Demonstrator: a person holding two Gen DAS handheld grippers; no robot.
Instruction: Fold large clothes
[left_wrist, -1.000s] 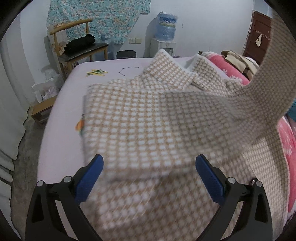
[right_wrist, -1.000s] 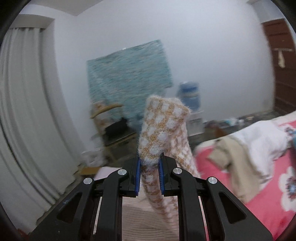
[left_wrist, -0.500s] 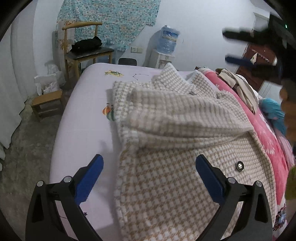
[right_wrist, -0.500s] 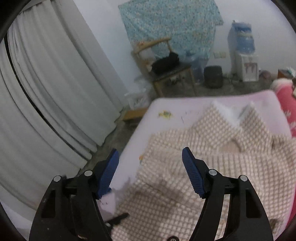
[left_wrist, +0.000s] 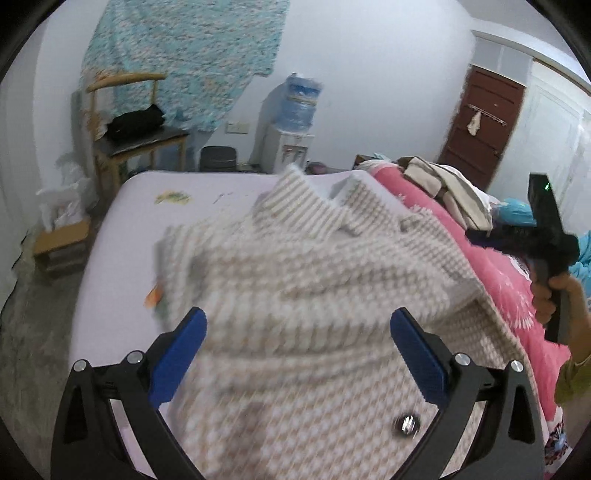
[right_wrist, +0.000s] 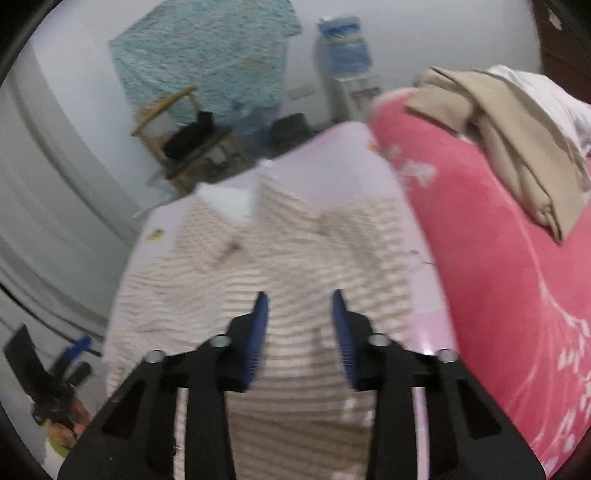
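Spread across a lilac bed, a beige-and-white checked coat, collar toward the far end, one sleeve folded over its front and a dark button showing near the hem. Above the coat's near edge, left tongs spread wide, blue pads clear of the cloth, nothing pinched. Over the coat's middle, right tongs having just been closing, now narrowed but with a clear gap, nothing between the pads. Right of the coat, a pink floral blanket carrying a pile of tan clothes. Beyond the coat's collar, a wooden chair and a water dispenser against the white wall.
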